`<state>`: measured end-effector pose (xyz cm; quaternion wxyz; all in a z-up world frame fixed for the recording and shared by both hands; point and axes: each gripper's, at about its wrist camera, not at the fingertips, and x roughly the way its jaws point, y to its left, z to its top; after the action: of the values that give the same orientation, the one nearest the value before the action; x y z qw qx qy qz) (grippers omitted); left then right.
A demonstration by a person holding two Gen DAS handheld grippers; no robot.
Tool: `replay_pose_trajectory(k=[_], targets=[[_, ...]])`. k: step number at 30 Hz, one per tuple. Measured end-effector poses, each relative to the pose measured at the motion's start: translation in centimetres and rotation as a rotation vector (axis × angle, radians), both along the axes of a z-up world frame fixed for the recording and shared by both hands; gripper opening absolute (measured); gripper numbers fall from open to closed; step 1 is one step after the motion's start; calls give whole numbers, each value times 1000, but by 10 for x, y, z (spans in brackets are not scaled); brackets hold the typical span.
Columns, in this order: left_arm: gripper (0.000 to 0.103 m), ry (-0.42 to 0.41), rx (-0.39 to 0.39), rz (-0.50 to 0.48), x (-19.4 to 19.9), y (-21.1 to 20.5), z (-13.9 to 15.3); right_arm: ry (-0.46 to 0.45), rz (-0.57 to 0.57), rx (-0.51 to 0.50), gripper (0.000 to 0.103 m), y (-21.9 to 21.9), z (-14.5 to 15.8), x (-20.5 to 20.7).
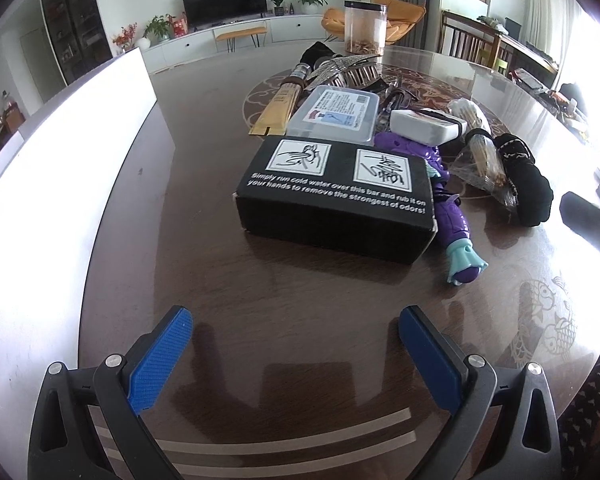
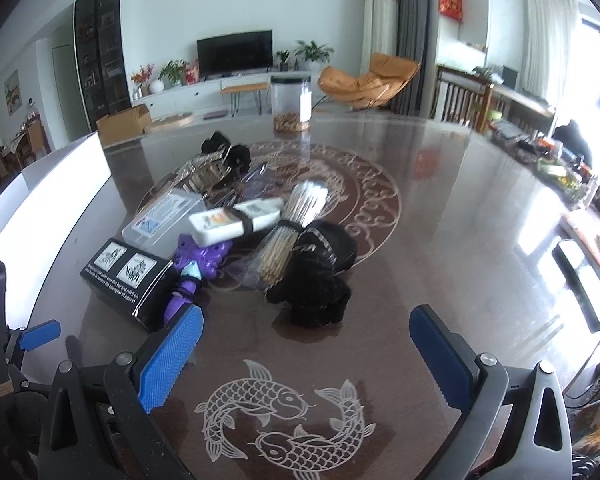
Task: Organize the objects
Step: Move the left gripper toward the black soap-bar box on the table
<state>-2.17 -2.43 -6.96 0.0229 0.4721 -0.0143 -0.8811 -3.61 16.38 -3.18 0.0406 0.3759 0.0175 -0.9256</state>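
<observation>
Objects for sorting lie heaped at centre frame in both views, on a dark glossy table with a fish inlay. Nearest in the left wrist view is a black printed box, closed, contents not visible. Just behind it sits a clear plastic lidded case with a label; what it holds cannot be made out. At upper centre stands a clear jar with a dark lid, upright, with a shallow layer of tan material at its bottom. A purple toy figure lies against the box's right side, partly under a white banded block. Right of these lie a bundle of thin sticks in clear wrap and a black fabric piece, touching. A white bin wall fills the left of the frame; its inside is not visible.

Left gripper: jaws wide, nothing between them, over bare table short of the box. Right gripper: jaws wide, empty, above the fish inlay, near the black fabric.
</observation>
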Motion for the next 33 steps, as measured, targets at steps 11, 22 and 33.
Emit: replay_pose_trajectory(k=[11, 22, 33], targets=[[103, 7, 39, -18, -5, -14, -4, -151, 43, 28, 103, -10, -27, -18], [103, -18, 40, 7, -11, -15, -3, -190, 20, -11, 103, -2, -32, -22], [103, -49, 43, 24, -14, -15, -3, -210, 9, -21, 103, -1, -34, -25]])
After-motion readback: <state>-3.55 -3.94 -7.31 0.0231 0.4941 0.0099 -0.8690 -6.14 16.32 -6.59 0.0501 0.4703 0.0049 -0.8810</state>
